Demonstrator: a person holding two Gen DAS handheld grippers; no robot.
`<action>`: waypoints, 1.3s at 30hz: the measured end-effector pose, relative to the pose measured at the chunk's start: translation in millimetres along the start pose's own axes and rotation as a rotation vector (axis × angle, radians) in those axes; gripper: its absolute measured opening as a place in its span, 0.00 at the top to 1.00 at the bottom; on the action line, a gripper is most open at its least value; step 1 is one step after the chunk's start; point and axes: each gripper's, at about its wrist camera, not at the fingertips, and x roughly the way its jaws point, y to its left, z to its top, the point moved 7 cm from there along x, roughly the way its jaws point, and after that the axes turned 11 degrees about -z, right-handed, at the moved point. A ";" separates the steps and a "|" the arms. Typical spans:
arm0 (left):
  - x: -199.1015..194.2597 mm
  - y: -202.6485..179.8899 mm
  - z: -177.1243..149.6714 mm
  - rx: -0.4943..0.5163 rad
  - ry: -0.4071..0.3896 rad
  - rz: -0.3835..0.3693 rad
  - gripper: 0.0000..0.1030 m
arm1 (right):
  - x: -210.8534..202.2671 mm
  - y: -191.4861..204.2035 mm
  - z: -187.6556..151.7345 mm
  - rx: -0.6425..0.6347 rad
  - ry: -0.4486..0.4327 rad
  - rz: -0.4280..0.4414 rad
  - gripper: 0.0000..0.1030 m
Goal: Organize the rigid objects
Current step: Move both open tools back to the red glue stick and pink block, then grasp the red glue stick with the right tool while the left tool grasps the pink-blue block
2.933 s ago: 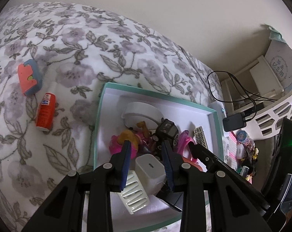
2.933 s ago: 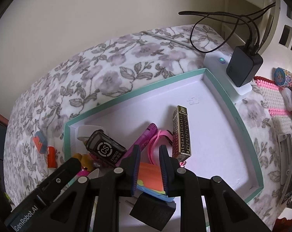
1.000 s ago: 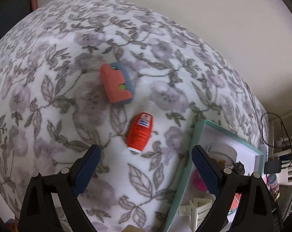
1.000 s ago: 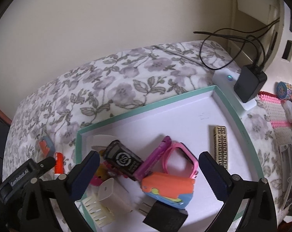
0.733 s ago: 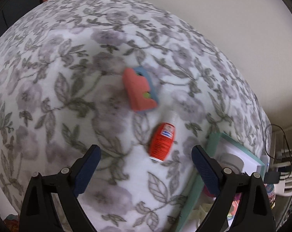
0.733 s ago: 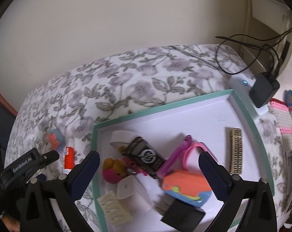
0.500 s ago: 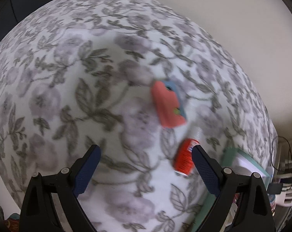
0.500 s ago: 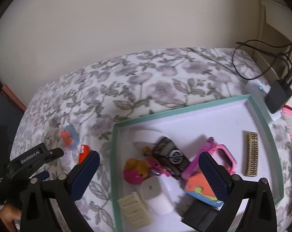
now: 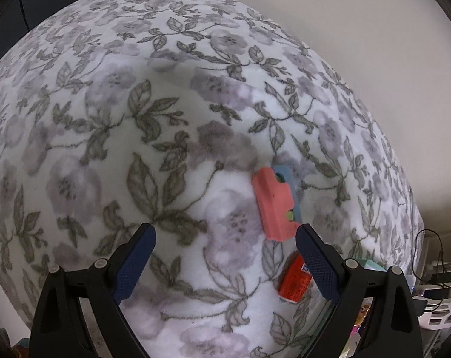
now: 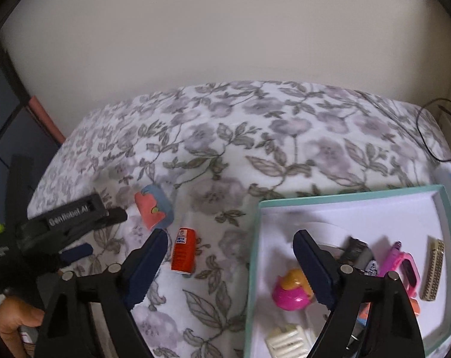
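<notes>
A coral and blue block (image 9: 275, 205) lies on the floral blanket (image 9: 135, 119), and a red glue bottle (image 9: 294, 280) lies just below it. Both show in the right wrist view, the block (image 10: 152, 205) and the bottle (image 10: 183, 250). My left gripper (image 9: 224, 264) is open and empty, low over the blanket; the block is by its right fingertip. The left gripper also shows in the right wrist view (image 10: 85, 226). My right gripper (image 10: 229, 265) is open and empty, over the left rim of the teal-edged tray (image 10: 344, 198).
The tray holds a pink ball toy (image 10: 291, 294), a pink watch (image 10: 406, 268), a gold patterned bar (image 10: 434, 268), a cream clip (image 10: 288, 343) and a dark gadget (image 10: 358, 253). A black cable (image 10: 434, 146) runs at the right. The blanket drops off at the left.
Both grippers opened, let go of their objects in the tray and moved left. The left gripper has swung further left, so the block and bottle slid to the right of its view.
</notes>
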 end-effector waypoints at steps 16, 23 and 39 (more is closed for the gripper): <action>13.8 -11.7 18.8 0.088 0.025 -0.050 0.08 | 41.2 49.1 -3.7 -0.107 0.066 0.034 0.43; 26.7 -23.2 19.3 0.131 0.041 -0.073 0.08 | 54.6 60.9 -8.9 -0.121 0.099 0.054 0.49; 53.3 -28.2 14.7 0.190 0.072 -0.038 0.08 | 84.2 66.3 -22.8 -0.131 0.167 0.043 0.49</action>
